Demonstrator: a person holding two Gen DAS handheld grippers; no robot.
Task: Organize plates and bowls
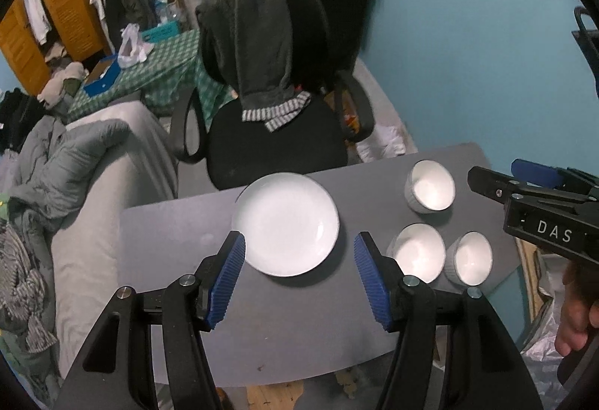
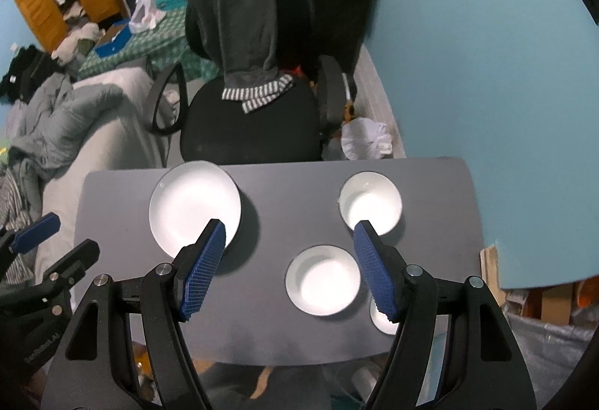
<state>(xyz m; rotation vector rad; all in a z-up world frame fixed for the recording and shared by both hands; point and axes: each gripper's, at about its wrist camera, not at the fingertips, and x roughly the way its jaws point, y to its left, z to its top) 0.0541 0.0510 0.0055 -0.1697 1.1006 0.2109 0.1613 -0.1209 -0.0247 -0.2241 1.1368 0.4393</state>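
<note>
Two hand-held grippers hang above a small grey table (image 2: 269, 327), the left gripper (image 1: 299, 249) spread wide with nothing between its blue pads (image 1: 228, 275) and a white plate (image 1: 285, 224) lying just ahead of its tips. The right gripper (image 2: 290, 236) is likewise spread and empty: one white bowl (image 2: 322, 280) sits between and below its fingers, a second bowl (image 2: 370, 202) lies beyond its right finger, and a third bowl (image 2: 380, 320) is half hidden behind that finger. A black office chair (image 2: 254, 125) draped with a grey garment stands past the table's far edge.

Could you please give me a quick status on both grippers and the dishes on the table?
Left gripper open, empty, above plate. Right gripper open, empty. Three bowls apart on gray table, unstacked. Nothing in the way.
</note>
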